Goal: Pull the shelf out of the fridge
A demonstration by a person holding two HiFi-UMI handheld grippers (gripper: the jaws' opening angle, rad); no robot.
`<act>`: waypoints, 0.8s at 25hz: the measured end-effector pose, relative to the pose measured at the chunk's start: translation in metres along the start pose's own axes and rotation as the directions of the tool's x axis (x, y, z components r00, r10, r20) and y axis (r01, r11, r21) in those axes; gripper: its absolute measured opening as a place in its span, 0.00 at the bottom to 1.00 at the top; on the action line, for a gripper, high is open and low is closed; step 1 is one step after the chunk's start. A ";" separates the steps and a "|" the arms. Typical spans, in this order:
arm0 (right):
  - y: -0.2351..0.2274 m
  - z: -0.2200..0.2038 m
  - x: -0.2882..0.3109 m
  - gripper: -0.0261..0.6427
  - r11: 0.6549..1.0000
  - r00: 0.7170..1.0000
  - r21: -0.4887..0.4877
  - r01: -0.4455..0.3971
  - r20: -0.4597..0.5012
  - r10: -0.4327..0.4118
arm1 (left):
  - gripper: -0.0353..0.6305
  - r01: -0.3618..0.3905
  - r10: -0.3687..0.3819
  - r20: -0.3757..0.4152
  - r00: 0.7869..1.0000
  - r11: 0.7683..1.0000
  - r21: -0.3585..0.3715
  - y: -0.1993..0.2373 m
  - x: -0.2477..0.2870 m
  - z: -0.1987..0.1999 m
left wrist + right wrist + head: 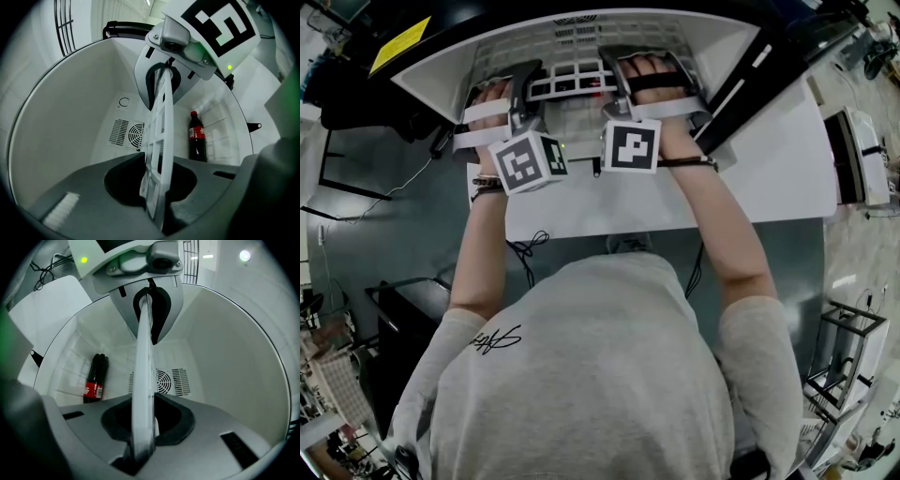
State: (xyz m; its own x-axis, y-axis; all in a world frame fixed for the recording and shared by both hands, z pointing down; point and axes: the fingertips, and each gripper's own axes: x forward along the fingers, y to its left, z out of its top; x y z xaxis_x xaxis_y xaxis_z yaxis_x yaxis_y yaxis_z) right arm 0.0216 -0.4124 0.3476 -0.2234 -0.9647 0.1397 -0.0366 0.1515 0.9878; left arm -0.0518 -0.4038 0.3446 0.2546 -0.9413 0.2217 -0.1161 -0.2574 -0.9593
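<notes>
The white grid shelf (574, 82) sticks out of the open white fridge (712, 47), and both grippers hold its front edge. In the head view my left gripper (528, 89) is on the shelf's left part and my right gripper (619, 84) on its right part. The left gripper view shows the shelf (158, 140) edge-on, pinched between the jaws of my left gripper (157, 190). Seen from the right gripper view, the shelf (143, 376) is likewise clamped in my right gripper (140, 439). Each gripper view shows the other gripper further along the shelf.
A cola bottle (197, 136) rests by the ribbed side wall inside the fridge, also seen as the bottle (95, 378) in the right gripper view. A round fan vent (136, 135) sits on the back wall. A white flat surface (750, 178) lies below the fridge opening.
</notes>
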 end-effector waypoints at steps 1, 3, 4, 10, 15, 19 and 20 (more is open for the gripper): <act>0.000 0.000 -0.001 0.14 1.000 1.000 0.000 0.000 0.000 0.000 | 0.11 0.000 0.000 0.000 1.000 1.000 0.000 0.000 -0.001 0.000; -0.001 0.001 -0.001 0.14 1.000 1.000 0.000 0.003 0.001 -0.003 | 0.11 0.003 -0.003 -0.001 1.000 1.000 -0.002 0.000 -0.002 0.000; -0.001 0.001 0.000 0.14 1.000 1.000 0.000 0.003 0.002 -0.003 | 0.11 0.004 -0.004 -0.003 1.000 1.000 -0.003 0.001 -0.001 -0.001; -0.002 0.001 -0.002 0.14 1.000 1.000 -0.002 0.006 -0.001 -0.006 | 0.11 0.008 -0.008 -0.001 1.000 1.000 -0.006 0.001 -0.003 0.000; 0.000 0.003 -0.006 0.14 1.000 1.000 0.005 -0.005 -0.001 0.005 | 0.11 -0.005 0.005 0.009 1.000 1.000 -0.008 0.004 -0.007 0.002; 0.000 0.003 -0.005 0.14 1.000 1.000 0.008 -0.010 -0.004 0.010 | 0.11 0.000 0.000 0.010 1.000 1.000 -0.014 0.004 -0.007 0.002; -0.001 0.002 -0.006 0.14 1.000 1.000 0.008 -0.009 -0.005 0.009 | 0.11 0.003 -0.002 0.007 1.000 1.000 -0.014 0.003 -0.007 0.001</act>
State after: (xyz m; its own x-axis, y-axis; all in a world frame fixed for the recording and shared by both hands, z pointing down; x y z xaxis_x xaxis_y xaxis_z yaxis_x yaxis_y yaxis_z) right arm 0.0206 -0.4066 0.3461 -0.2188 -0.9643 0.1492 -0.0424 0.1622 0.9858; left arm -0.0527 -0.3978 0.3397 0.2616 -0.9391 0.2229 -0.1290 -0.2629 -0.9562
